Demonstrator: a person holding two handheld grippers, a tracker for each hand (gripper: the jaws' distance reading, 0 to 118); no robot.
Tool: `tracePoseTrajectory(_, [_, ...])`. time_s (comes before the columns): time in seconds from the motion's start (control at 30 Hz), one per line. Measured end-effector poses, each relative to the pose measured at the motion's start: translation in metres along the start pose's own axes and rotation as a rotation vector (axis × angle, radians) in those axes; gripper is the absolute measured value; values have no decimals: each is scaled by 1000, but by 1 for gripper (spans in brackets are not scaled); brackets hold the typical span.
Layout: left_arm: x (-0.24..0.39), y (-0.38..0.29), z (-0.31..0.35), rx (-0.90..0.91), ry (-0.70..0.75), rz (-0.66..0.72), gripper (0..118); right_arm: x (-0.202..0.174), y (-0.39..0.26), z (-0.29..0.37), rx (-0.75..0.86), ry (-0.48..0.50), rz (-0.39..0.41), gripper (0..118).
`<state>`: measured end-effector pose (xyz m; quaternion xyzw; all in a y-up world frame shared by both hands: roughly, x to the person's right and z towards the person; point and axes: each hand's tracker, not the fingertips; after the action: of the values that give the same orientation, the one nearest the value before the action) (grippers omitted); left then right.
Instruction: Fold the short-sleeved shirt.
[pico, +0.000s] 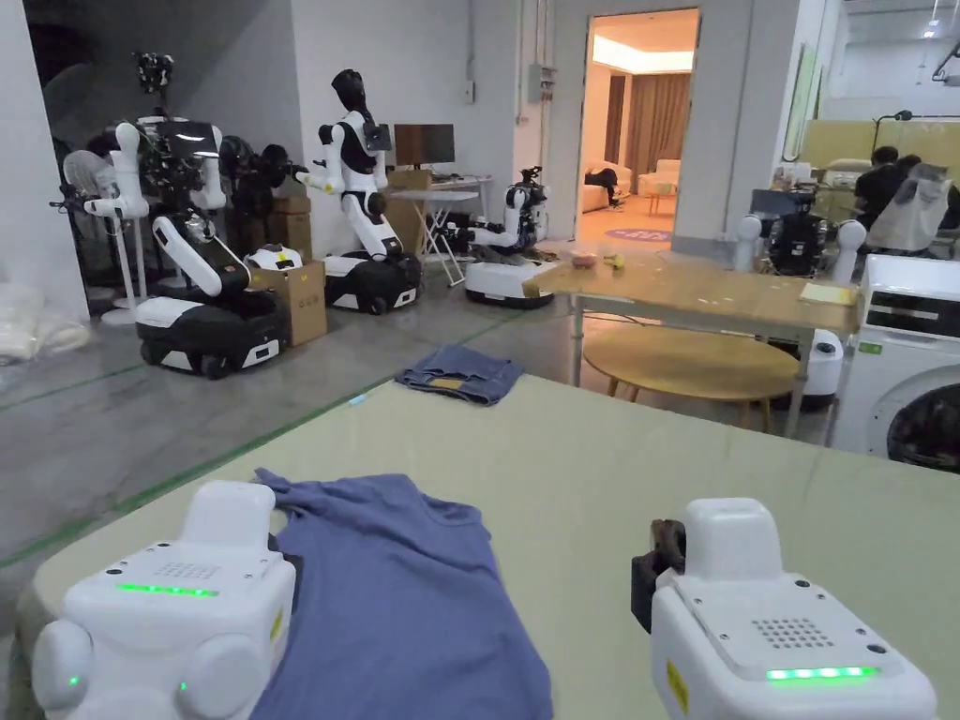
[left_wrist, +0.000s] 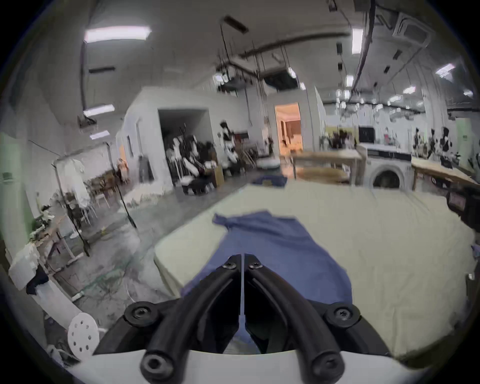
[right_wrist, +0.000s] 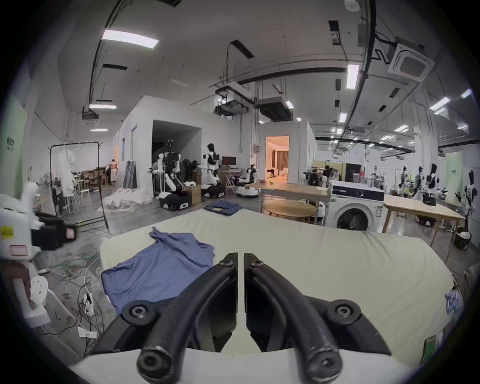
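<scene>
Left gripper (left_wrist: 242, 257) has its black jaws pressed together w/ basically no gap, tips hanging over the blue shirt (left_wrist: 272, 259), and I can't tell if any cloth is actually pinched, looks like nothing is. Right gripper (right_wrist: 240, 256) also closed, just a thin slit between the jaws, nothing in it, sitting over bare surface just right of the shirt. In the head view both white housings w/ green light strips sit low in frame, left one (pico: 169, 600) overlapping the shirt's left edge, right one (pico: 778, 619) well apart from it. Shirt (pico: 394, 591) is soft, wrinkly blue fabric, laid mostly flat near the front left corner of the bed (pico: 609, 487), one sleeve bunched up at the far left, and its left side runs close to the bed edge. Bed cover is pale greenish-cream, smooth w/ light creases, and there's tons of open room to the right and toward the far side. Folded jeans (pico: 459, 373) sit at the far edge, well away. Past the bed: wooden tables (pico: 694, 291), a washing machine (pico: 909, 356) on the right, several white/black robots (pico: 356, 187) parked on the grey concrete floor, a cardboard box (pico: 300, 300).
</scene>
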<state>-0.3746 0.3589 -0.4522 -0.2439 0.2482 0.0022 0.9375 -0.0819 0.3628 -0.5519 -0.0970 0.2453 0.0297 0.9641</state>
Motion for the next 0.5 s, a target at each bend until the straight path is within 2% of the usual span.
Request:
tracePoseTrajectory(0.07, [10, 2, -50, -101, -36, -9, 0, 2, -7, -13, -24, 4, 15, 2])
tracePoseTrajectory(0.2, [33, 1, -163, -254, -217, 110, 0, 13, -18, -45, -74, -13, 4, 2])
tracePoseTrajectory(0.23, [44, 2, -187, -283, -227, 104, 7, 16, -21, -53, -86, -18, 2, 2])
tracePoseTrajectory(0.27, [56, 5, -209, -309, -228, 72, 30, 17, -24, -60, -95, -27, 6, 2])
tracePoseTrajectory(0.3, [66, 8, -228, -326, -242, 54, 66, 20, -27, -67, -103, -33, 15, 2])
tracePoseTrajectory(0.33, [76, 9, -248, -333, -254, 44, 108, 23, -31, -75, -113, -38, 26, 2])
tracePoseTrajectory(0.37, [83, 11, -267, -332, -252, 50, 117, 26, -35, -81, -122, -48, 34, 2])
tracePoseTrajectory(0.5, [111, 17, -337, -363, -197, 81, 117, 42, -51, -100, -170, -78, 23, 2])
